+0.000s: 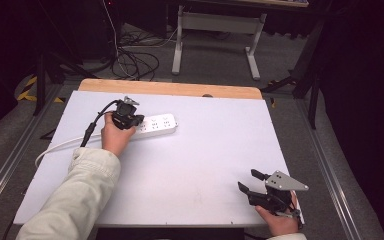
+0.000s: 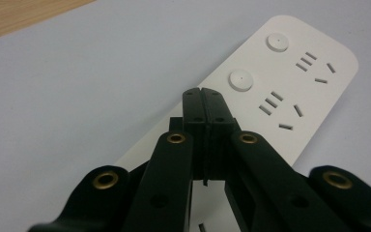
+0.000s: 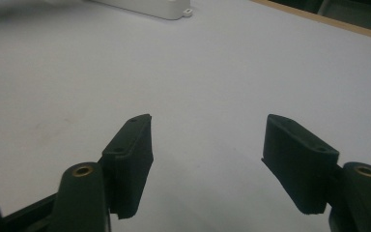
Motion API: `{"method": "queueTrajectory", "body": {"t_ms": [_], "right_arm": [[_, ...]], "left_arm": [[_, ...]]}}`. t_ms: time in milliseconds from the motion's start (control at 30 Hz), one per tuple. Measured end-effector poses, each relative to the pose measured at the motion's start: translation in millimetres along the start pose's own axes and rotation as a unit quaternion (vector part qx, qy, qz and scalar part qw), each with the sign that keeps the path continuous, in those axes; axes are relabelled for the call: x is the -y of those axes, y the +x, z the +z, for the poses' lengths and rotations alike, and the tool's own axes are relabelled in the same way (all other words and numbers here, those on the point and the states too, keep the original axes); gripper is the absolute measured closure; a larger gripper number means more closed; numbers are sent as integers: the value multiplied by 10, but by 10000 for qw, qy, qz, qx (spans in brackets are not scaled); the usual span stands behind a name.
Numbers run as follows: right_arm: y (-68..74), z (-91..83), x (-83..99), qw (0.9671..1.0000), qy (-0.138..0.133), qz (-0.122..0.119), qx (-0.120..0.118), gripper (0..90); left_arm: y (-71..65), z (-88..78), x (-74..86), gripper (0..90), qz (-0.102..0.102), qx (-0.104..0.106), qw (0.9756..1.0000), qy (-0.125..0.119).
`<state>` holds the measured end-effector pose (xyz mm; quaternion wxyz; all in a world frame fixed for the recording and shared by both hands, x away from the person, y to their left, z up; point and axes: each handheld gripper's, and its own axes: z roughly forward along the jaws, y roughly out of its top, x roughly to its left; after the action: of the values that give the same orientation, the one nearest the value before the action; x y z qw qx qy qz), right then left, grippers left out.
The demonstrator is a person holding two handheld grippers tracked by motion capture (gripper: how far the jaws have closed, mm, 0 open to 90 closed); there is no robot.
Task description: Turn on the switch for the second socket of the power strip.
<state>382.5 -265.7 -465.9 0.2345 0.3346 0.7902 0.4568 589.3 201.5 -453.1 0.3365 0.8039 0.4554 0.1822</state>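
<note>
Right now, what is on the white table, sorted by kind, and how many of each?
Power strip: 1, white, with its white cable trailing off to the left
Handheld grippers: 2, black; the left gripper has its jaws closed over the strip, the right gripper has its jaws apart above bare table
Total: 3

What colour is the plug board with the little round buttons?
White. The power strip shows best in the left gripper view, lying on the pale table.

One white power strip; two grippers, left gripper and right gripper; one table
</note>
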Motion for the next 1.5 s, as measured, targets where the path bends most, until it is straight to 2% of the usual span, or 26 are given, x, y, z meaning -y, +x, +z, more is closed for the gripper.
{"method": "queueTrajectory", "body": {"t_ms": [267, 433, 467, 533, 667, 767, 867, 967, 1033, 1100, 1367, 1500], "right_arm": [[0, 1, 3, 10000, 10, 2, -16, 353], [-1, -4, 6, 10000, 16, 6, -17, 353], [-4, -3, 7, 10000, 2, 5, -28, 353], [-4, -6, 8, 10000, 0, 19, -26, 353], [-1, -6, 8, 10000, 6, 20, -38, 353], [-2, -3, 8, 10000, 3, 15, -46, 353], [-2, -8, 9, 10000, -3, 30, -38, 353], [-2, -14, 11, 10000, -19, 37, -40, 353], [-1, -17, 11, 10000, -28, 32, -51, 352], [1, -19, 12, 10000, -23, 44, -53, 352], [8, -14, 9, 10000, -19, 32, -80, 352], [10, -16, 10, 10000, -22, 35, -88, 352]], "left_arm": [[-24, 26, 9, 897, 92, -76, 9999, -85], [-61, 30, 4, 898, 194, -165, 9997, -61], [-65, 28, -1, 897, 272, -243, 9993, -42], [-71, 29, 0, 898, 213, -218, 9995, -14], [-83, 34, -4, 898, 240, -262, 9994, 3], [-100, 42, 3, 898, 333, -319, 9989, 3], [-104, 43, 2, 898, 306, -325, 9990, 17], [-126, 49, 1, 898, 381, -430, 9983, 24], [-127, 51, 0, 898, 363, -424, 9984, 29], [-108, 50, 4, 898, 223, -350, 9991, 19], [-112, 54, 2, 899, 218, -349, 9991, 53], [-75, 51, 0, 899, 101, -243, 9996, 47]]}}
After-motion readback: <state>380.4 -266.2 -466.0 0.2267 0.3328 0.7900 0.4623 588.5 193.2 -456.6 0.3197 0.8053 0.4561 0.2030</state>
